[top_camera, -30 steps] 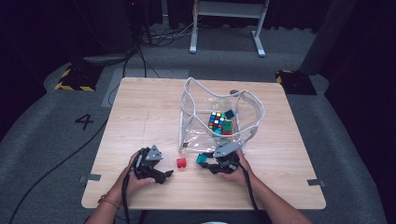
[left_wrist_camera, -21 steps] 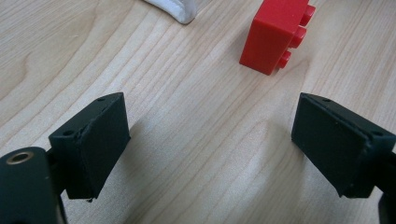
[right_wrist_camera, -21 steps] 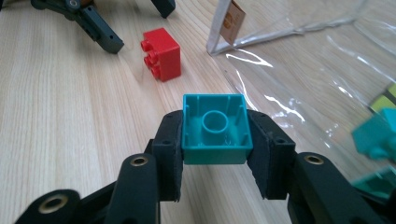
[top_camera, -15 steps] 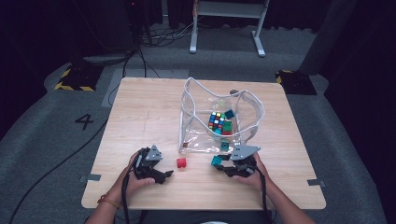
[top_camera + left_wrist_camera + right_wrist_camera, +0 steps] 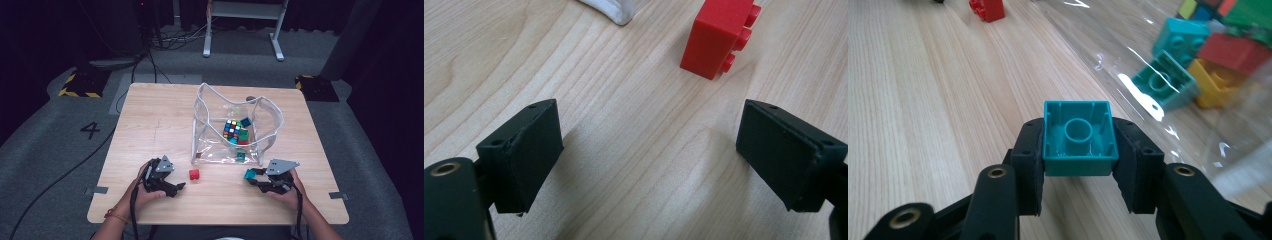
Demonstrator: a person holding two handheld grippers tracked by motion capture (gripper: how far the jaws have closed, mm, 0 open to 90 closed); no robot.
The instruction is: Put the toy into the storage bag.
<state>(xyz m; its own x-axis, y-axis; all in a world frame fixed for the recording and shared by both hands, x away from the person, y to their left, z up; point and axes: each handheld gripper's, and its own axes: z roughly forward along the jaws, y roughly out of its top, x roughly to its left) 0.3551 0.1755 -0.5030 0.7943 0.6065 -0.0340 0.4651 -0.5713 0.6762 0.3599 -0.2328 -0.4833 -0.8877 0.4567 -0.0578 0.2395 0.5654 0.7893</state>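
- The right gripper (image 5: 1078,165) has its black fingers (image 5: 1030,165) pinching a teal square plastic building brick (image 5: 1078,139), hollow underside facing the camera, held just above the pale wooden desk (image 5: 150,125)
- The left gripper (image 5: 649,155) has its fingers (image 5: 521,150) spread wide with bare wood between them; a small red studded plastic brick (image 5: 719,37) lies just ahead
- Near the teal brick stands a clear plastic bag with white trim (image 5: 270,112), holding a multicoloured puzzle cube (image 5: 231,128) and more bricks, blurred through the film
- A painted "4" (image 5: 91,130) marks the grey floor; no brick lettering is readable
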